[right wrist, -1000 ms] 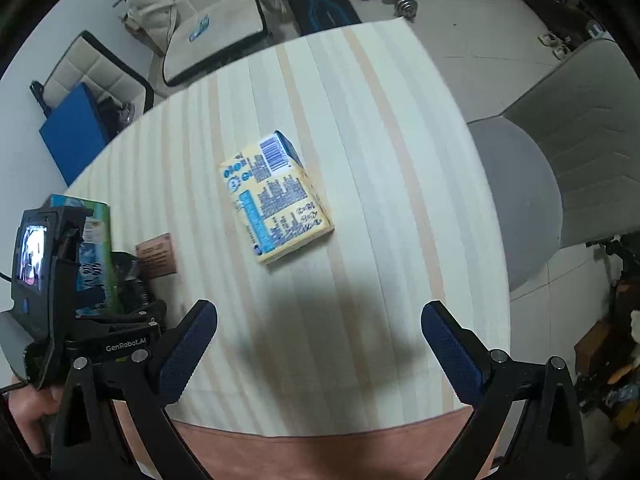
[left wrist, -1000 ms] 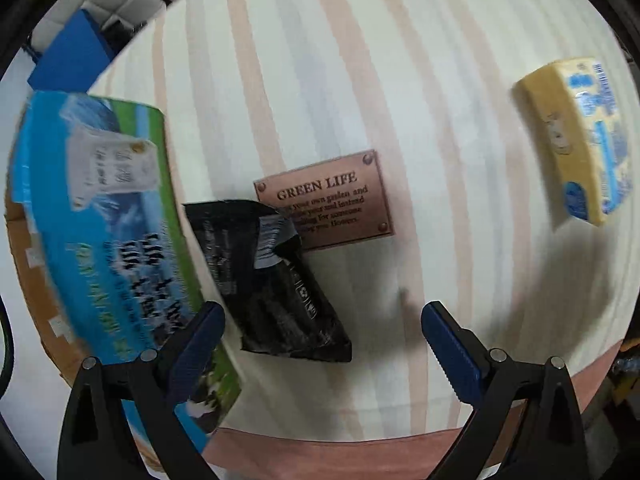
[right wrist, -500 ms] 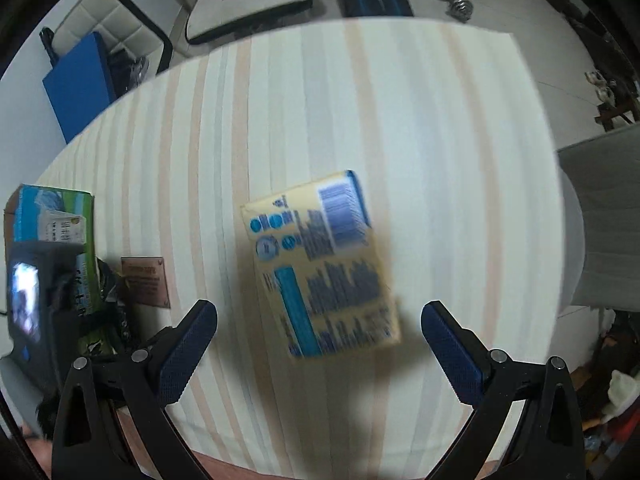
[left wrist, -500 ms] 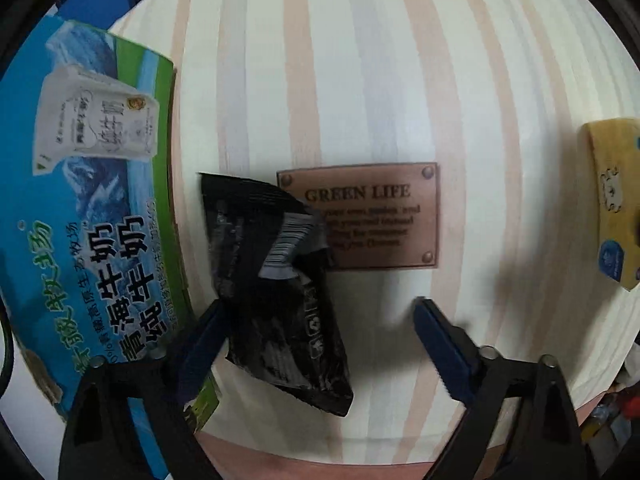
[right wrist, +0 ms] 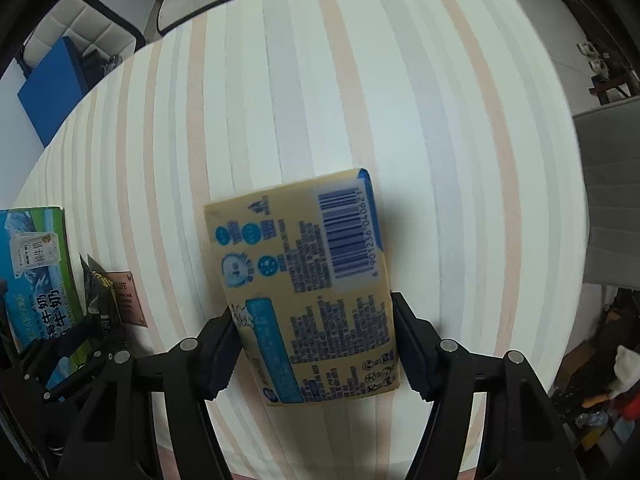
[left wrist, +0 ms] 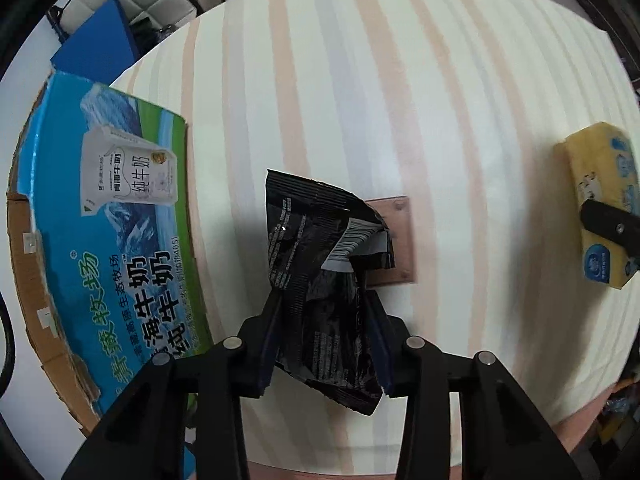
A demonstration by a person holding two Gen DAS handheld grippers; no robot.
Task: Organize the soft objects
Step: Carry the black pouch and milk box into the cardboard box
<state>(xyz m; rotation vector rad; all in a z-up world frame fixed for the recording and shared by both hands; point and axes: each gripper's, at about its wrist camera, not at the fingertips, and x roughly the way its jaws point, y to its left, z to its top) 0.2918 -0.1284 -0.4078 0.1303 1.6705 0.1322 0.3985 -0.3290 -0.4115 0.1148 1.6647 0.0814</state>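
one black pouch (left wrist: 320, 280), one yellow pack (right wrist: 312, 292), each clamped; possibly lifted.

A round counter (left wrist: 400, 80) under a pastel-striped cloth carries a blue-green printed cardboard milk carton box (left wrist: 120, 240) and a small copper-coloured plaque (left wrist: 396, 240).

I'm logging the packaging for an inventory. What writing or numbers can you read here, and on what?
Milk carton box: "纯牛奶" on the pictured pack; the large side characters are only partly legible.
Yellow tissue pack: barcode "6901236040621"; other print blurred.
Plaque: "LIFE"; the rest hidden or tiny.
Black snack bag: print too small.
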